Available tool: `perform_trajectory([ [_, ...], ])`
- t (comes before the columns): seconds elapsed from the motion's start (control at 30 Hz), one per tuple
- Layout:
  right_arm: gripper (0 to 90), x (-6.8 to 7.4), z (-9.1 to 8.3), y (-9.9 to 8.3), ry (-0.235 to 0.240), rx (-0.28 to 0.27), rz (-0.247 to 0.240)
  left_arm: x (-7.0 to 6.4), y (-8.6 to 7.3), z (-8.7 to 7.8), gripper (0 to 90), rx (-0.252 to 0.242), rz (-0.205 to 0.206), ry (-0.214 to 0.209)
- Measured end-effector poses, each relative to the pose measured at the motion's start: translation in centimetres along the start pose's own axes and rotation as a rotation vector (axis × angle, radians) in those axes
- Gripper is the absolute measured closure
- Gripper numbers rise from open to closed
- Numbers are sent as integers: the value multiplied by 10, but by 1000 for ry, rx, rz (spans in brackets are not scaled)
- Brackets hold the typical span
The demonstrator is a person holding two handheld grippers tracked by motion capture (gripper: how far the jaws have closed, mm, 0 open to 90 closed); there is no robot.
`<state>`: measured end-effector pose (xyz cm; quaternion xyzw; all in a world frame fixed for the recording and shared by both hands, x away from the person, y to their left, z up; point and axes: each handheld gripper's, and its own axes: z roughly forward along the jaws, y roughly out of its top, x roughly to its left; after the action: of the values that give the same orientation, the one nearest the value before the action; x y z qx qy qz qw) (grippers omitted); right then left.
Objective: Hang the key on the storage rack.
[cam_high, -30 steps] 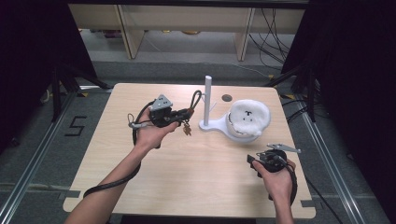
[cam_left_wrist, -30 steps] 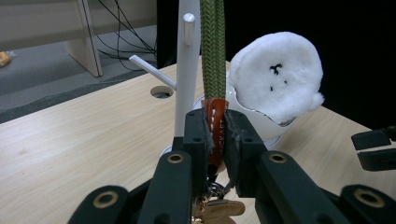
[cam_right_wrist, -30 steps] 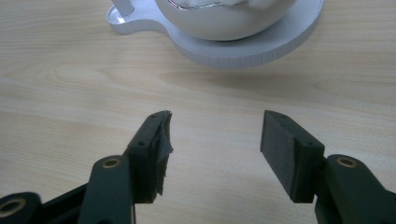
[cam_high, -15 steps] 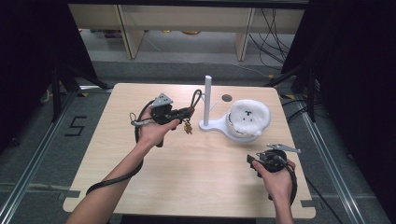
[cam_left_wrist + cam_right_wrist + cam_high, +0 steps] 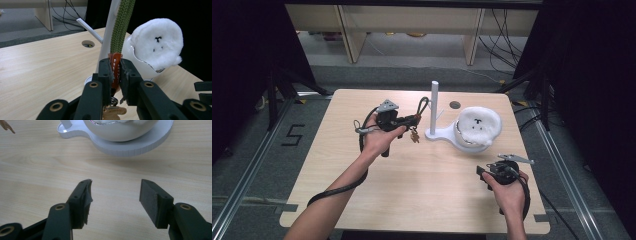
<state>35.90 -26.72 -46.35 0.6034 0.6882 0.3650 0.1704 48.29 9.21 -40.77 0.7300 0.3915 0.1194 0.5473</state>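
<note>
Left gripper (image 5: 115,72) clamps the green rope keychain (image 5: 121,27) (at its orange band) beside the white post (image 5: 108,37)

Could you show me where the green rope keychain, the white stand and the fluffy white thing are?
green rope keychain (image 5: 120,30), left gripper view, on the braided cord above the jaws.
white stand (image 5: 434,100), high view, on its upright post.
fluffy white thing (image 5: 157,42), left gripper view, on its furry face.

Keys (image 5: 113,112) cut off, bottom edge.
</note>
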Motion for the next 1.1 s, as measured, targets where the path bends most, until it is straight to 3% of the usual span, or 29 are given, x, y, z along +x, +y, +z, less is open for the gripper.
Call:
perform_trajectory([
  [0.03, 437, 4, -1, 0, 6, 21, 51, 0, 0, 1, 792, 0, 0, -1],
  [0.17, 437, 4, -1, 0, 4, 21, 53, 1, 0, 4, 791, -2, -1, 5],
  [0.2, 437, 1, 0, 0, -7, 9, 9, 1, -1, 5, 791, -1, -2, 8],
  [0.43, 437, 0, 0, 0, -3, 9, 9, 1, 0, 7, 793, -3, -7, 8],
  [0.63, 437, 0, 0, -1, 6, 6, 11, 4, 2, 4, 793, -18, -90, -50],
  [0.8, 438, 0, 1, -1, 7, 8, 13, 7, 3, 4, 791, -19, -136, -61],
  [0.83, 438, 3, 1, -2, 11, 17, 55, 7, 3, 5, 791, -20, -150, -67],
  [0.87, 438, 3, 2, -2, 13, 6, 56, 9, 4, 5, 790, -20, -161, -72],
  [0.97, 439, 3, 2, -2, 15, 6, 60, 9, 3, 5, 790, -23, -159, -69],
  [1.0, 440, 3, 2, -2, 14, 12, 57, 9, 3, 5, 790, -32, -148, -77],
  [1.03, 446, 0, 2, -1, 14, -8, 19, 9, 2, 5, 790, -33, -141, -83],
  [1.1, 482, 1, -1, 1, 23, -37, -4, 9, 3, 5, 790, -34, -137, -77],
])
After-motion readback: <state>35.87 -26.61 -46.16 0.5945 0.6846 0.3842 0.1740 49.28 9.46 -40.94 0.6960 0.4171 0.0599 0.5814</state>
